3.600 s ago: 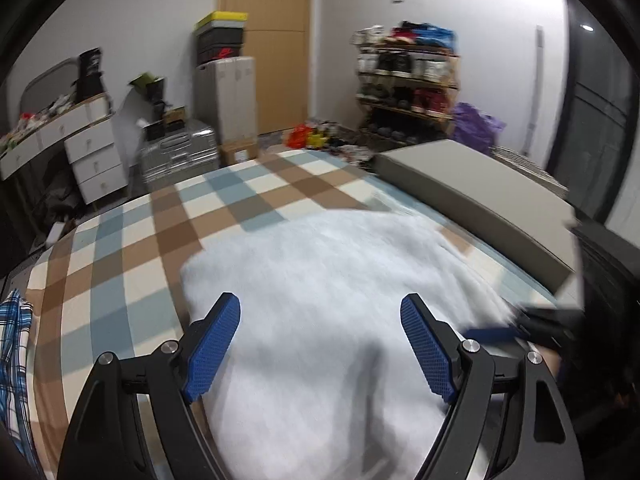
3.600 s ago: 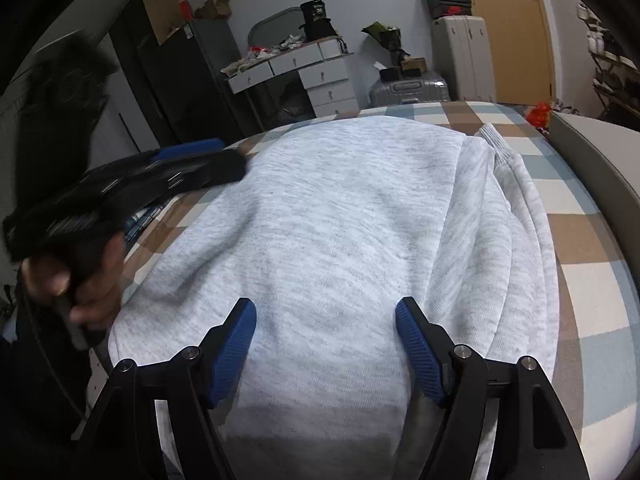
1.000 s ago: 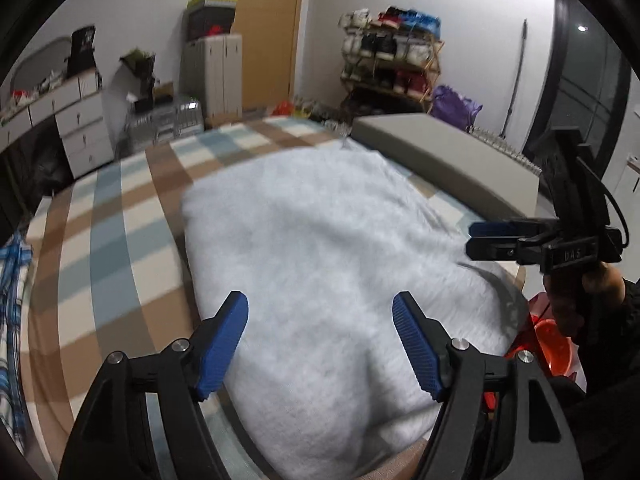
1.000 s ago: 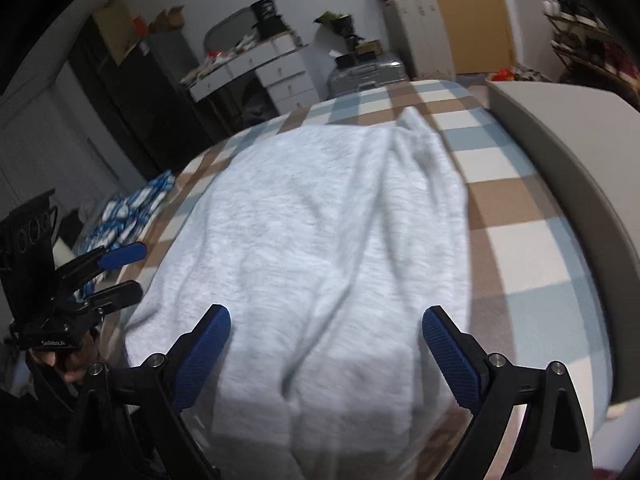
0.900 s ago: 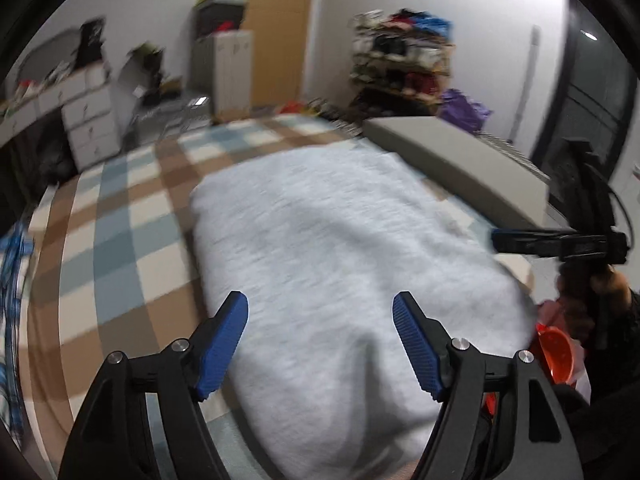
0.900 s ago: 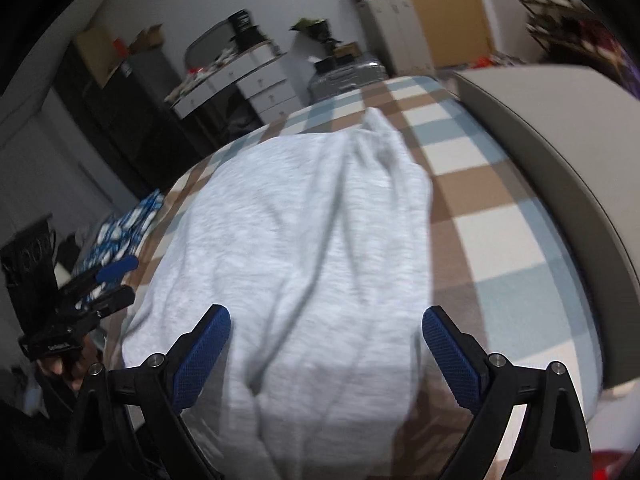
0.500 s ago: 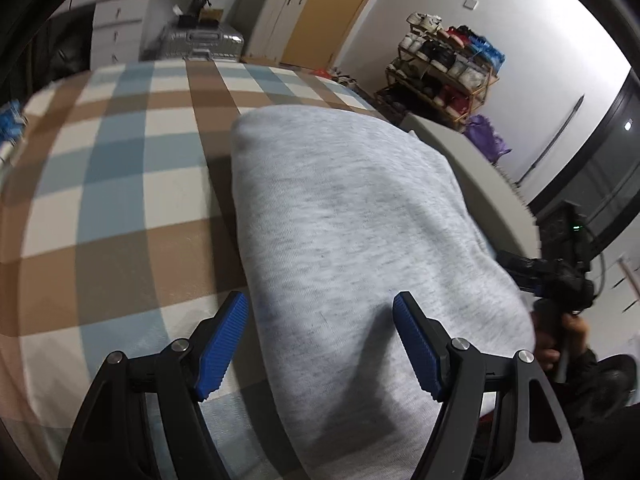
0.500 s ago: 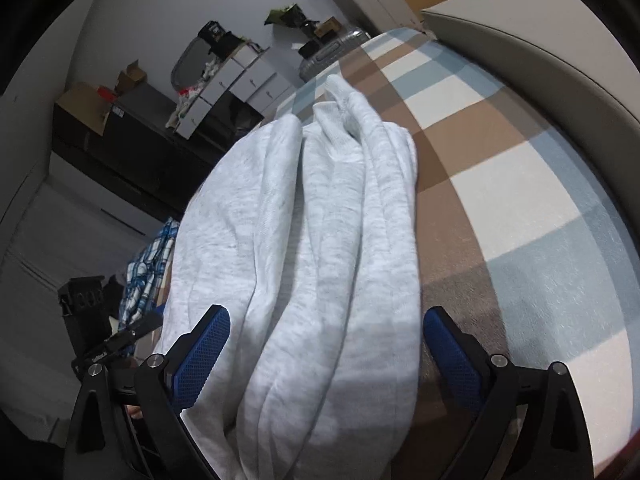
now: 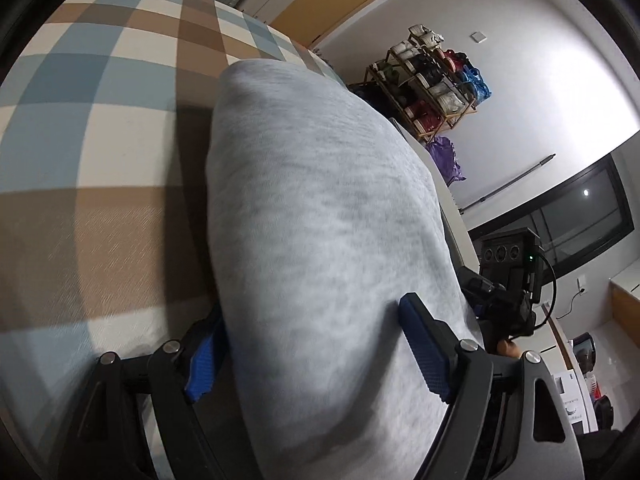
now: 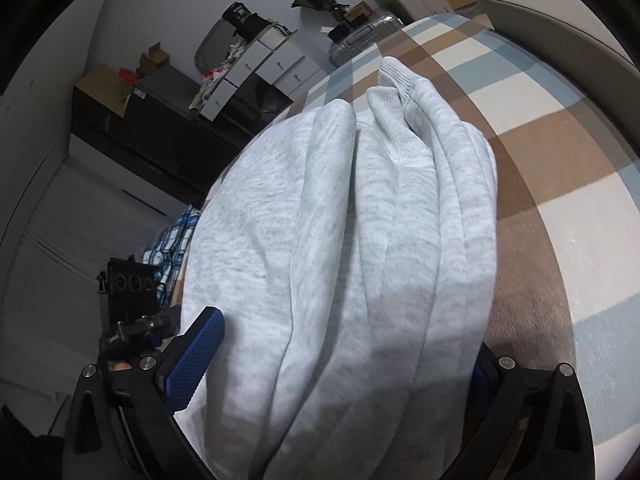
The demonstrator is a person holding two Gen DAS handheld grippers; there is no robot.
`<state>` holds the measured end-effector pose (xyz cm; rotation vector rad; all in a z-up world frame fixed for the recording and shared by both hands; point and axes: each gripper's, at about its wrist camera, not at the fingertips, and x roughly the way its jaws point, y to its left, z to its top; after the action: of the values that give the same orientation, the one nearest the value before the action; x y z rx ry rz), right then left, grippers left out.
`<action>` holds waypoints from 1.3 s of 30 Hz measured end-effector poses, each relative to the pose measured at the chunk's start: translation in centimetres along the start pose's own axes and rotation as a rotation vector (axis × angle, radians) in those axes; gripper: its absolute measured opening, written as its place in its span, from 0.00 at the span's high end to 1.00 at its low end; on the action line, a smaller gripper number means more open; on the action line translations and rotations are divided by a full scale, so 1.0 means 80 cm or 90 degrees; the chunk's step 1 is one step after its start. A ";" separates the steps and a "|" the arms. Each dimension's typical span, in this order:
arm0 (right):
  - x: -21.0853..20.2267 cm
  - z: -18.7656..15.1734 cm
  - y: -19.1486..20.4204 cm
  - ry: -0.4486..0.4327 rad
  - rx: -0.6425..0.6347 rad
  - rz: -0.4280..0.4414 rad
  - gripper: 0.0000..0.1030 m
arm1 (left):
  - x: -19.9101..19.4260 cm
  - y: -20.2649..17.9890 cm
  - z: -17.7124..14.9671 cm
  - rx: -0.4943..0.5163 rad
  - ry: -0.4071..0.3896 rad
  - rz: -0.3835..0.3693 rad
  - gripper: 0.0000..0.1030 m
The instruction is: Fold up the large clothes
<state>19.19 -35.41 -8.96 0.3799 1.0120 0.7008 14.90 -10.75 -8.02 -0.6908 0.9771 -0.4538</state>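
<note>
The grey sweatshirt (image 9: 320,220) lies bunched lengthwise on my checked bedspread (image 9: 100,128), its ribbed cuff (image 10: 394,76) at the far end. My left gripper (image 9: 316,360) is spread wide with the near edge of the cloth between its blue pads (image 9: 424,352). My right gripper (image 10: 340,364) is just as wide, straddling the folds from the other side. A plaid shirt (image 10: 172,236) lies past the sweatshirt's left edge.
</note>
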 end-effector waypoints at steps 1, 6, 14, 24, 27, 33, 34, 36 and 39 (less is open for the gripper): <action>0.003 0.000 0.005 -0.005 -0.013 -0.013 0.00 | 0.002 -0.005 0.002 0.007 0.000 0.011 0.24; 0.006 -0.008 0.021 -0.034 -0.046 -0.027 0.26 | 0.001 -0.020 0.000 0.046 -0.028 0.059 0.37; -0.045 -0.011 0.033 -0.110 -0.075 -0.031 0.72 | -0.013 -0.055 -0.012 0.135 -0.072 0.109 0.51; -0.185 0.011 0.044 -0.222 -0.118 -0.087 0.73 | 0.024 -0.142 0.014 0.218 -0.093 0.046 0.52; -0.241 0.038 0.045 -0.264 -0.144 -0.180 0.73 | 0.063 -0.201 0.046 0.246 -0.084 0.013 0.51; -0.316 0.105 -0.020 -0.324 -0.117 -0.658 0.07 | 0.201 -0.275 0.103 0.217 -0.025 -0.004 0.43; -0.319 0.105 -0.045 -0.325 -0.098 -0.779 0.02 | 0.235 -0.272 0.105 0.201 0.006 0.008 0.44; -0.329 0.092 -0.098 -0.267 -0.002 -0.843 0.12 | 0.296 -0.258 0.102 0.189 0.075 0.056 0.44; -0.343 0.038 -0.109 -0.290 0.048 -0.689 0.18 | 0.294 -0.242 0.092 0.184 0.036 0.049 0.43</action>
<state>15.52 -60.53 4.89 0.0113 0.6609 -0.3918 32.01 -36.83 -5.50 -0.3807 0.9649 -0.5361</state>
